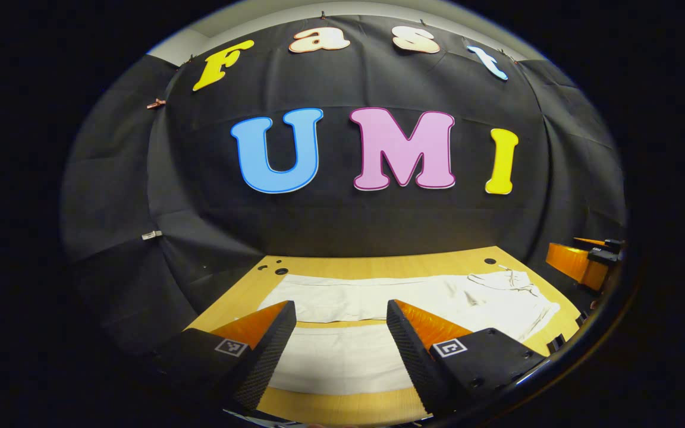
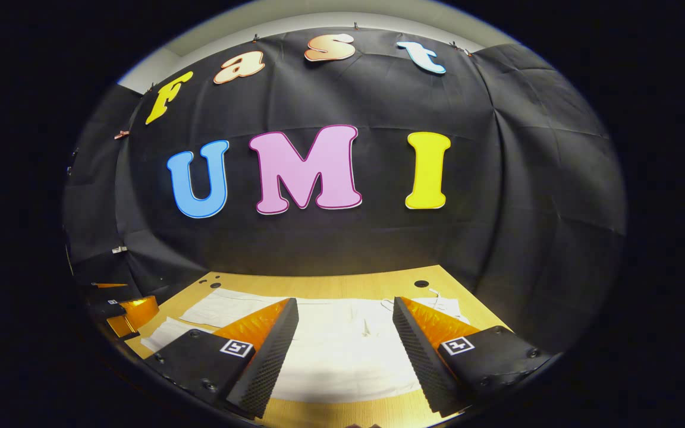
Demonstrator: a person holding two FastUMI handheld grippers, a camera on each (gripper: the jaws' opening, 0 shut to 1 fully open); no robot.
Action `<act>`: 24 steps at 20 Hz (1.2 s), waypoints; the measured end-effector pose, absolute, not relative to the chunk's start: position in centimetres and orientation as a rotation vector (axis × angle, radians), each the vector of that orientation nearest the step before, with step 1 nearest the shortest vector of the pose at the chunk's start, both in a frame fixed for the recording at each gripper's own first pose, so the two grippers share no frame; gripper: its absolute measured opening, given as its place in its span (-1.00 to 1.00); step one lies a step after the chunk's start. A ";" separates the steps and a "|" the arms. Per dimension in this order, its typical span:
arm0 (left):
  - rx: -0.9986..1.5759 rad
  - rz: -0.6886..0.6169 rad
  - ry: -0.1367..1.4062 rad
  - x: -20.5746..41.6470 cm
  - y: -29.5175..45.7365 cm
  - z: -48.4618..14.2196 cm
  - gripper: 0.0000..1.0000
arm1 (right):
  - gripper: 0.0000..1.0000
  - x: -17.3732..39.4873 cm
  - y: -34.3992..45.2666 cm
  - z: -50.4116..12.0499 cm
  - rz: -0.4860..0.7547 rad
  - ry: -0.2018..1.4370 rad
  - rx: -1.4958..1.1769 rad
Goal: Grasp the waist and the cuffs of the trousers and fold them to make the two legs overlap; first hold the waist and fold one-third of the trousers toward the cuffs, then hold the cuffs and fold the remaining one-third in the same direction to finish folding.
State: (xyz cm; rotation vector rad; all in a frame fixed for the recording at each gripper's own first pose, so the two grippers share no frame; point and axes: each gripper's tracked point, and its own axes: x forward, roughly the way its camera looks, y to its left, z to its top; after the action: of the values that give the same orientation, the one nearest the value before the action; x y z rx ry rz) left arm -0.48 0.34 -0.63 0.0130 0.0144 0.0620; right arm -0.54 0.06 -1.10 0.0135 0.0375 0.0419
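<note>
Lying flat on the counter (image 1: 319,410), the trousers (image 1: 378,303) run crosswise, waist toward the right hand-held gripper (image 2: 345,351), legs before the left hand-held gripper (image 1: 339,351). Both hover above, spread, pinching nothing.

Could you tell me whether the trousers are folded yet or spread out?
Spread out: the trousers lie flat on the table, both legs side by side, a gap between them.

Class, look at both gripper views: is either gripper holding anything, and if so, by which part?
Nothing is held. The left gripper and right gripper both stand open above the trousers, which lie flat on the table.
</note>
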 end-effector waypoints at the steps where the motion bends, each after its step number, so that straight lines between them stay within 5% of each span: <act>1: 0.004 0.068 0.018 -0.3 0.4 -0.9 0.94 | 0.96 -0.6 0.0 -1.1 0.046 0.035 0.010; 16: -0.009 0.118 -0.046 2.4 3.1 2.2 0.94 | 0.96 3.7 -2.6 -1.0 0.103 0.010 -0.071; 24: -0.041 0.135 -0.017 3.3 1.7 0.4 0.94 | 0.94 6.5 -8.4 -3.5 0.176 0.025 -0.368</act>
State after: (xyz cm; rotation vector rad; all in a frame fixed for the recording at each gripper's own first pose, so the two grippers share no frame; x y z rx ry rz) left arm 3.27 1.65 0.44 -0.0410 -0.0167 0.1345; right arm 6.52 -8.43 -3.54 -0.3680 0.0247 0.1758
